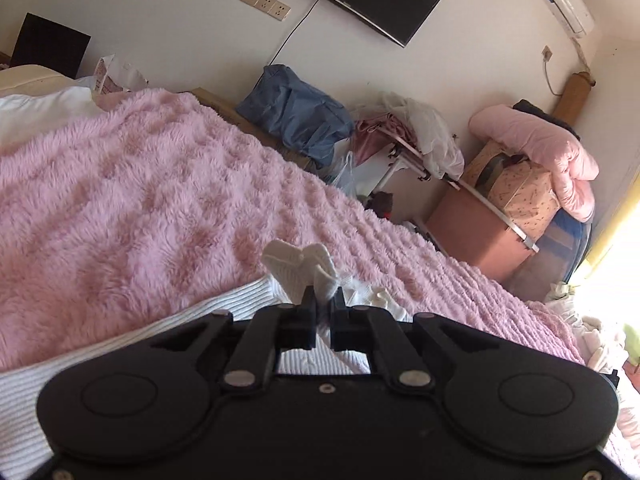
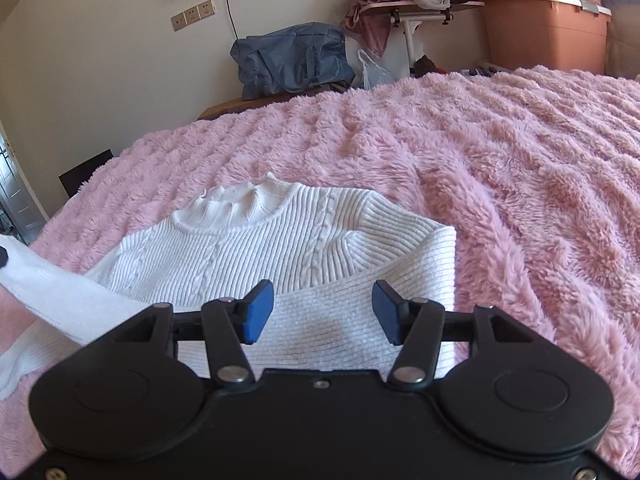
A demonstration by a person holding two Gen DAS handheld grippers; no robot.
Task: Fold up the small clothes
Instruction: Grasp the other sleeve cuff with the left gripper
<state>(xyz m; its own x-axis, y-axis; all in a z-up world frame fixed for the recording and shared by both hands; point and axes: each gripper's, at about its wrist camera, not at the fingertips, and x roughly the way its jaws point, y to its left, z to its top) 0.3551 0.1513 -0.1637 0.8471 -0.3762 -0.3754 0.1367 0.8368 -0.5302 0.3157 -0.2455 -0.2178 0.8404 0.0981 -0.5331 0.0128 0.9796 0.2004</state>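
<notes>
- Left gripper point(image 1: 323, 300): fingers pinched together on a bunched tip of white knit, likely the sleeve cuff point(image 1: 298, 266), held up for carrying across the body.
- Right gripper point(image 2: 323, 309): blue pads point(image 2: 256, 312) spread apart, hovering over the folded-in sleeve, gripping nothing; probably freed for the next fold.
- White sweater point(image 2: 256, 248) flat on pink blanket point(image 2: 500, 168), collar toward 12 o'clock; other sleeve trailing toward 8 o'clock.

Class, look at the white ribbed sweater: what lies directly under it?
The white sweater lies on the fluffy pink blanket, which shows all around it. The blanket beneath the knit, and any mattress below, is covered and cannot be seen.
</notes>
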